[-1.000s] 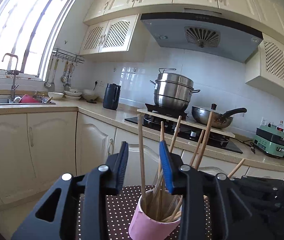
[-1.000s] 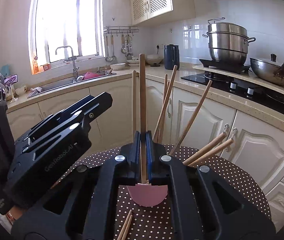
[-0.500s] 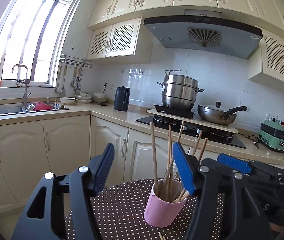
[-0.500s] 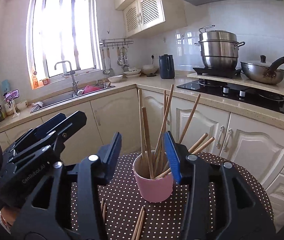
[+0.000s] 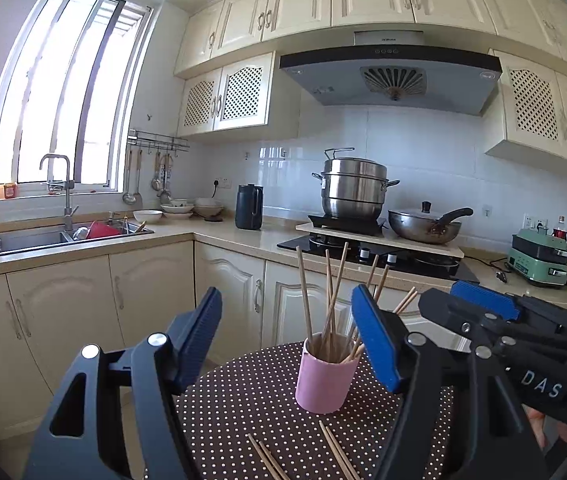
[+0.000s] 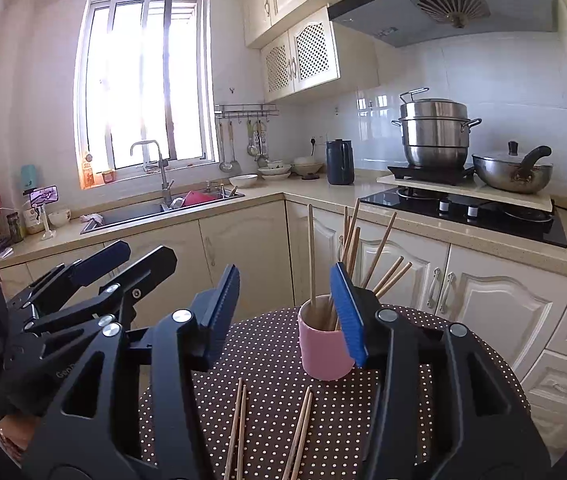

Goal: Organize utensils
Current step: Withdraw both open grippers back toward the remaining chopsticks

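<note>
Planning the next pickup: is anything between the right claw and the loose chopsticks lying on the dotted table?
Nothing visible. The right claw is open and empty, and the loose chopsticks lie bare on the table, nearer than the pink cup.

A round table (image 6: pixel 267 364) in a brown, white-dotted cloth filled the lower centre of the frame. On it stood a pink cup (image 6: pixel 323 352) bristling with chopsticks, while two loose pairs of chopsticks (image 6: pixel 239 424) lay nearer the bottom edge.
</note>
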Demonstrator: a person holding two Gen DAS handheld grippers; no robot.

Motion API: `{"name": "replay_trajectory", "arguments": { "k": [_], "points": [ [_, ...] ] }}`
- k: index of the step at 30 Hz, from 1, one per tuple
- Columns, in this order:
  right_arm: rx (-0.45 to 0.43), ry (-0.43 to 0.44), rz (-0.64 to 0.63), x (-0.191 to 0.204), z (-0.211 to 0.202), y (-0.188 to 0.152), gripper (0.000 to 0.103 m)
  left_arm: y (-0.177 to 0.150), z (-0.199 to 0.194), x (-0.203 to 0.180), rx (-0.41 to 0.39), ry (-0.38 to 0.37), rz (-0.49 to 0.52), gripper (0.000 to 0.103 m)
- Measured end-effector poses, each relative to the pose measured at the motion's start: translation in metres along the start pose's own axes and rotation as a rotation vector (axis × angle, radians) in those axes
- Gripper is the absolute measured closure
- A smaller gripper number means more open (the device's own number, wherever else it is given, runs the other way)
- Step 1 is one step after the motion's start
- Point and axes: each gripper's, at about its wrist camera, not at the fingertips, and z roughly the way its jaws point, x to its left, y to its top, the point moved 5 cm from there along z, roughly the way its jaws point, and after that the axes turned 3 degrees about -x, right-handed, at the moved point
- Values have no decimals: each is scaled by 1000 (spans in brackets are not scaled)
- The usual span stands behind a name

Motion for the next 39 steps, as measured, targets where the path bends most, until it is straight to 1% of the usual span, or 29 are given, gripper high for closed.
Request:
{"name": "replay_trajectory", "arguments": {
  "k": [2,9,12,14,17,25,29,35,39],
  "points": [
    [-12,-10,-8,5,-11,-2,55,-4,-12,-3,14,-5,9,36],
    [-57,-44,-28,20,-49,-13,51,-15,-50,-1,13,26,30,36],
    [-62,-56,-29,23,-58,-19,50,-20,-62,-1,12,45,47,34],
    [-53,-60,-24,23,-61,-25,49,-24,-70,-2,8,72,78,32],
    [-36,-68,-20,25,-63,-38,48,-33,-73,-5,30,79,106,32],
    [44,-62,17,20,-50,-72,48,-67,-58,1,139,80,94,32],
    [82,-60,25,19,-42,-87,48,-84,-44,9,213,71,52,32],
    [162,-69,30,12,-25,-112,46,-122,-13,21,367,75,-11,32],
    [221,-78,42,2,-13,-130,46,-152,7,27,481,93,-16,32]
  ]
}}
